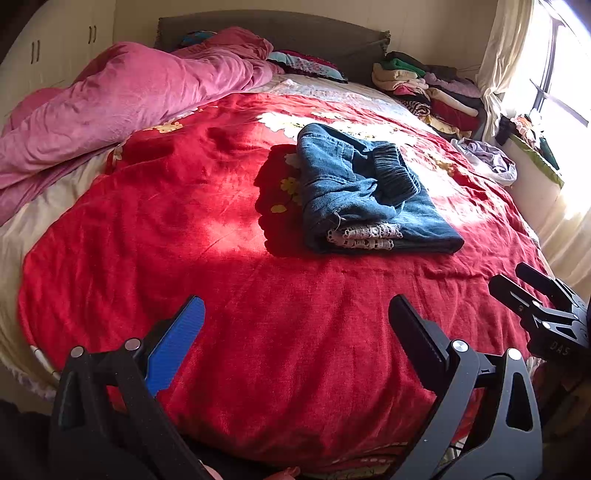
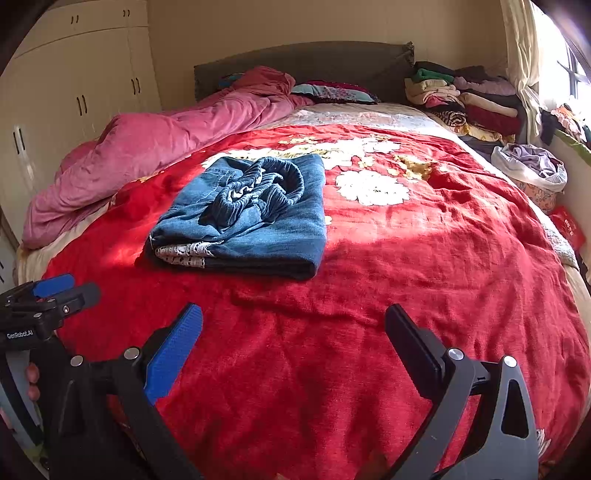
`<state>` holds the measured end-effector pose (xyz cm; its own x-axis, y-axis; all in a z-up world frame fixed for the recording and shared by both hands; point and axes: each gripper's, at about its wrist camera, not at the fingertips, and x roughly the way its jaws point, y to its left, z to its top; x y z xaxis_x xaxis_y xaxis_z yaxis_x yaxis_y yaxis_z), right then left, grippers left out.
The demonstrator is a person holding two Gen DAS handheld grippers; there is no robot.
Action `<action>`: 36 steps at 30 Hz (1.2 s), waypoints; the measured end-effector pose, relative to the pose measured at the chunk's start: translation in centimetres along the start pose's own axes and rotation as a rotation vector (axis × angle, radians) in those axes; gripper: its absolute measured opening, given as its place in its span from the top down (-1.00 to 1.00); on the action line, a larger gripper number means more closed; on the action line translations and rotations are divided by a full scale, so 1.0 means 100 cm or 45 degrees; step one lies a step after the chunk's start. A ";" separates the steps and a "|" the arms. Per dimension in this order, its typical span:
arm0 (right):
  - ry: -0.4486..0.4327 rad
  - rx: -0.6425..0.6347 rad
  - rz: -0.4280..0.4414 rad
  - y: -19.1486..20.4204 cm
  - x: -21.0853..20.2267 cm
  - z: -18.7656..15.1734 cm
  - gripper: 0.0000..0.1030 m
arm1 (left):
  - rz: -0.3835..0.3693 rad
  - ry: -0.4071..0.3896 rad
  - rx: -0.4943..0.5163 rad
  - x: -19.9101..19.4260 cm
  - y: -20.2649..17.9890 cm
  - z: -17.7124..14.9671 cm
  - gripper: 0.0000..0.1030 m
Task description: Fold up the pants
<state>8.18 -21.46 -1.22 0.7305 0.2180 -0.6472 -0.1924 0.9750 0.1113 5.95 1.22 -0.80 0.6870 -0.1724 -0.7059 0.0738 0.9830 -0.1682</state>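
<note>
The blue denim pants [image 1: 365, 195] lie folded into a compact stack on the red bedspread [image 1: 229, 295], with the elastic waistband on top and a lace hem at the near edge. They also show in the right wrist view [image 2: 251, 218]. My left gripper [image 1: 295, 314] is open and empty, held above the bedspread well short of the pants. My right gripper [image 2: 293, 325] is open and empty, also short of the pants. The right gripper shows at the right edge of the left wrist view [image 1: 517, 280]. The left gripper shows at the left edge of the right wrist view [image 2: 70, 288].
A pink duvet [image 1: 122, 103] is bunched along the bed's left side. A stack of folded clothes [image 1: 428, 88] sits at the far right by the headboard [image 1: 277, 29]. A bag of laundry [image 2: 532, 166] stands beside the bed under the window. Wardrobes [image 2: 74, 92] line the left wall.
</note>
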 end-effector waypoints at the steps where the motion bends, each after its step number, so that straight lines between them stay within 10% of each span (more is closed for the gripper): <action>1: 0.000 0.000 -0.002 0.000 0.000 0.000 -0.91 | 0.002 0.001 -0.001 0.000 0.000 0.000 -0.81; 25: 0.003 0.006 -0.087 -0.012 0.000 0.003 -0.91 | 0.046 0.037 0.038 0.001 0.004 0.001 -0.81; 36: 0.005 0.163 -0.439 -0.133 0.000 0.017 -0.91 | 0.293 0.083 -0.101 0.028 0.097 0.038 -0.81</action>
<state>11.91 -34.37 -1.41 0.7355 -0.1241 -0.6660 0.1484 0.9887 -0.0204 11.33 10.53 -1.81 0.6307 0.0494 -0.7744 -0.1380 0.9892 -0.0493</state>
